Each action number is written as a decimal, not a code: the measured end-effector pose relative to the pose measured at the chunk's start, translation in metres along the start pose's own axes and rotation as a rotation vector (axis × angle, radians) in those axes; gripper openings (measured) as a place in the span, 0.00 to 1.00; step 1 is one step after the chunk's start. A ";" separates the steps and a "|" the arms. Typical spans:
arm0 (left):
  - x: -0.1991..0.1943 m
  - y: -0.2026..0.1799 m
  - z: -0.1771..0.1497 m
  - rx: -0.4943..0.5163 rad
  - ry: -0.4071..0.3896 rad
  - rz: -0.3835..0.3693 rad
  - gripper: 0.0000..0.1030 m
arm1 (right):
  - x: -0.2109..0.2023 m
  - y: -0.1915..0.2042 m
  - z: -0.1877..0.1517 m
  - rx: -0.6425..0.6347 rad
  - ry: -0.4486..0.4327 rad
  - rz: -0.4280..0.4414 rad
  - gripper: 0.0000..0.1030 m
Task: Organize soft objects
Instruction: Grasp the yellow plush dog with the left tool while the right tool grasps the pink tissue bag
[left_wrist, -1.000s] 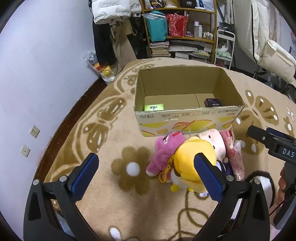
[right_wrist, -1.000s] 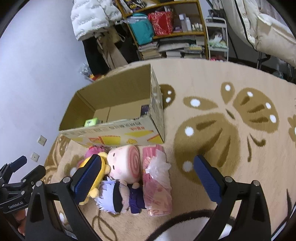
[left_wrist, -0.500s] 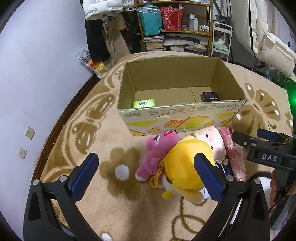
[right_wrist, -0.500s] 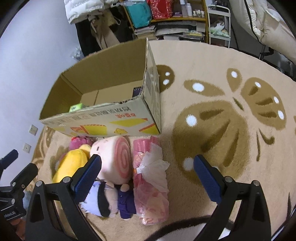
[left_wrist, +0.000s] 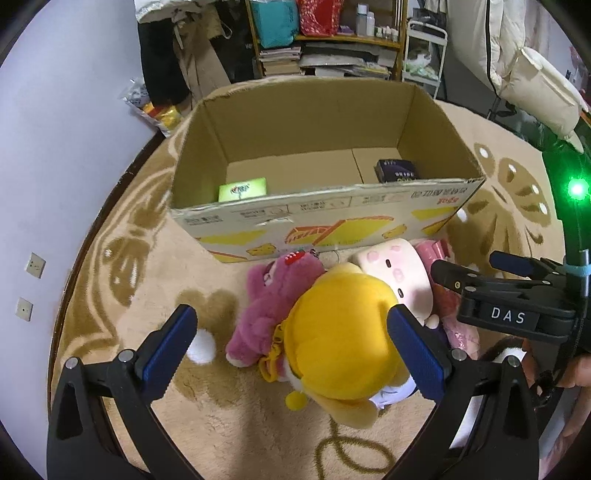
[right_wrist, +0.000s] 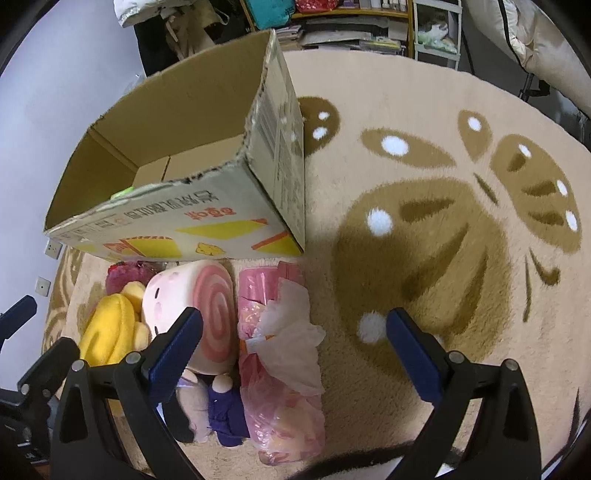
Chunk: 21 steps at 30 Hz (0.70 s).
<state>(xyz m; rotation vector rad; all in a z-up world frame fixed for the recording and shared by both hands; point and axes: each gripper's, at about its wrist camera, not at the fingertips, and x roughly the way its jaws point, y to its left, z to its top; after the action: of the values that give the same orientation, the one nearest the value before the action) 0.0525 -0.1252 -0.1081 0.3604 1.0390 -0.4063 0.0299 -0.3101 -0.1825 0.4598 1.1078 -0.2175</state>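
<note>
Several soft toys lie on the rug in front of an open cardboard box (left_wrist: 325, 229) (right_wrist: 177, 229). In the left wrist view my left gripper (left_wrist: 291, 350) is open, low over a yellow plush (left_wrist: 340, 343) and a magenta plush bear (left_wrist: 273, 295). A pink swirl-roll plush (left_wrist: 395, 273) (right_wrist: 199, 306) lies to their right. In the right wrist view my right gripper (right_wrist: 291, 347) is open above a pink plastic-wrapped bundle (right_wrist: 284, 365); a small doll in purple clothes (right_wrist: 221, 410) lies under its left finger. The right gripper (left_wrist: 509, 288) also shows at the right edge of the left wrist view.
Inside the box lie a green packet (left_wrist: 242, 189) and a dark packet (left_wrist: 397, 170). The patterned beige rug (right_wrist: 424, 229) spreads wide to the right of the box. A wall (left_wrist: 55, 147) runs on the left, and shelves (left_wrist: 325, 40) with clutter stand behind the box.
Both grippers have moved forward and down toward the toys and the box, which now look larger. Both stay open and hold nothing.
</note>
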 end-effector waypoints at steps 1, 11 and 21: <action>0.003 -0.001 0.000 0.002 0.007 -0.001 0.99 | 0.002 0.000 0.000 -0.002 0.004 0.001 0.99; 0.018 -0.004 0.004 0.000 0.048 -0.035 0.99 | 0.024 -0.008 0.003 0.019 0.077 -0.003 0.97; 0.023 -0.012 0.003 0.019 0.068 -0.073 0.99 | 0.036 0.005 0.003 -0.004 0.109 0.014 0.79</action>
<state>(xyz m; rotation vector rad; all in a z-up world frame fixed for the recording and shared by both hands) 0.0590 -0.1406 -0.1282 0.3557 1.1180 -0.4719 0.0502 -0.3052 -0.2125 0.4802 1.2115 -0.1799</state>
